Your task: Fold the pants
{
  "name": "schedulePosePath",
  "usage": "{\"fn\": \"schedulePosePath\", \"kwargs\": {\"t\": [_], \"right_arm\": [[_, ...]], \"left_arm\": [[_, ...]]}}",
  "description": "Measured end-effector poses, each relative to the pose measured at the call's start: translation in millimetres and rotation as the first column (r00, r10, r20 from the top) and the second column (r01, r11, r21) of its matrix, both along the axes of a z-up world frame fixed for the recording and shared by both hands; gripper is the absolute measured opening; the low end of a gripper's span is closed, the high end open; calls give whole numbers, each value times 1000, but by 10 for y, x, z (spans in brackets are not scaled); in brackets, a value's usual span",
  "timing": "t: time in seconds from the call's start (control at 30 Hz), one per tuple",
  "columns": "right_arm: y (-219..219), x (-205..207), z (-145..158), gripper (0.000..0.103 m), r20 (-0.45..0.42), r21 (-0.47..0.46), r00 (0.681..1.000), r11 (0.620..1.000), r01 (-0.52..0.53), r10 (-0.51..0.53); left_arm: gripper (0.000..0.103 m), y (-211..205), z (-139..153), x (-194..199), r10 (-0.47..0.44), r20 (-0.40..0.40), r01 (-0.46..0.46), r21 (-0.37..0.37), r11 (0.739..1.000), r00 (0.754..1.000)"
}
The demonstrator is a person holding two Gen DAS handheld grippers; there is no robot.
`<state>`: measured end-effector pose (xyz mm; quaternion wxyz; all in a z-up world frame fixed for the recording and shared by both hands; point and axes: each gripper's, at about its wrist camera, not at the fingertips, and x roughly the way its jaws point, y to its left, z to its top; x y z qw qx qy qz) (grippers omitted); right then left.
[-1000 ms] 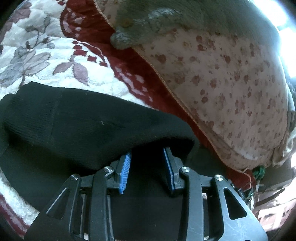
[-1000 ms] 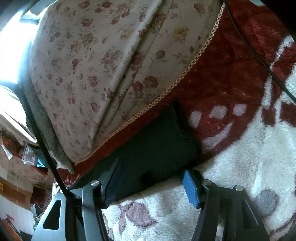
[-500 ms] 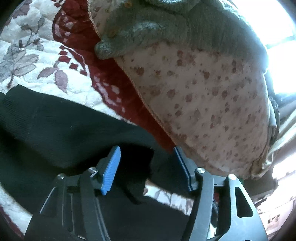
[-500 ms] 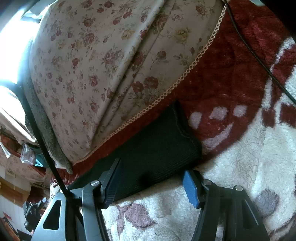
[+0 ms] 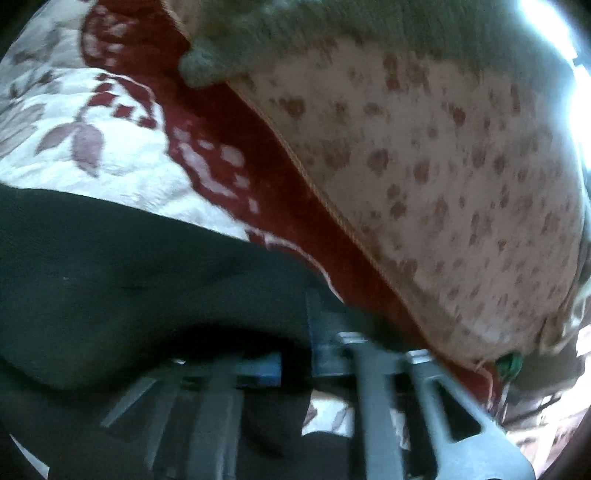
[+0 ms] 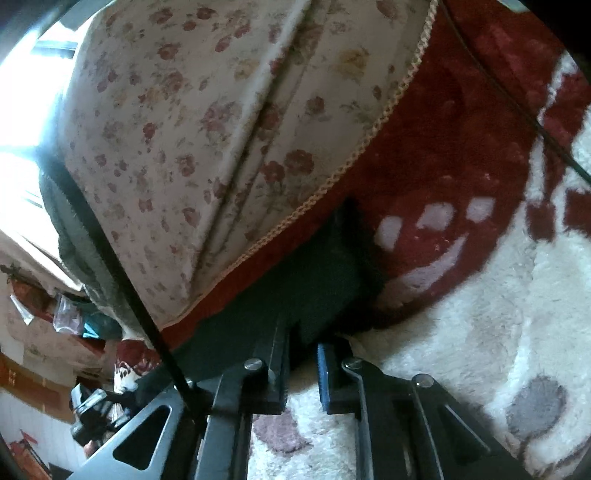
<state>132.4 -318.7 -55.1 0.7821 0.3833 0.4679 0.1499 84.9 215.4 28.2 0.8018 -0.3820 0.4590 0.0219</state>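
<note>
Below, we see the black pants (image 5: 122, 280) lying on a red-and-cream patterned blanket (image 5: 122, 155), just beside a floral cushion (image 5: 443, 177) with a grey knit garment (image 5: 295, 33) draped over it. Our left gripper (image 5: 295, 354) has just been closing and now pinches a fold of the pants between its blue pads (this view is motion-blurred). Our right gripper (image 6: 303, 354) has likewise just been closing, its jaws narrow on the pants' ribbed edge (image 6: 325, 280).

Black knit pants (image 5: 122, 280) lie bunched on the fleecy red-and-cream blanket, seemingly a ribbed cuff rightward.
</note>
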Motion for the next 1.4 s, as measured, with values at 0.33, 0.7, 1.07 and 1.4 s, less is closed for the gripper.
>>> {"fn": "schedulePosePath", "kwargs": {"t": [0.33,0.7,1.07,1.4], "right_arm": [[-318,-338,624,5,146,68,989,997,29,-38],[-333,-519,459,50,-47,79,999,996,31,-27],[-107,133,-32,29,-129,57,988,994,98,-90],[-245,-111,435,5,44,161,996,985,69,-77]], "left_arm": [[7,-134,643,-280,-104,122,94,84,992,987],[7,-218,768,-467,-125,139,113,86,990,982],[7,-194,722,-428,-129,120,119,91,989,984],[7,-178,785,-522,-137,144,128,74,989,980]]}}
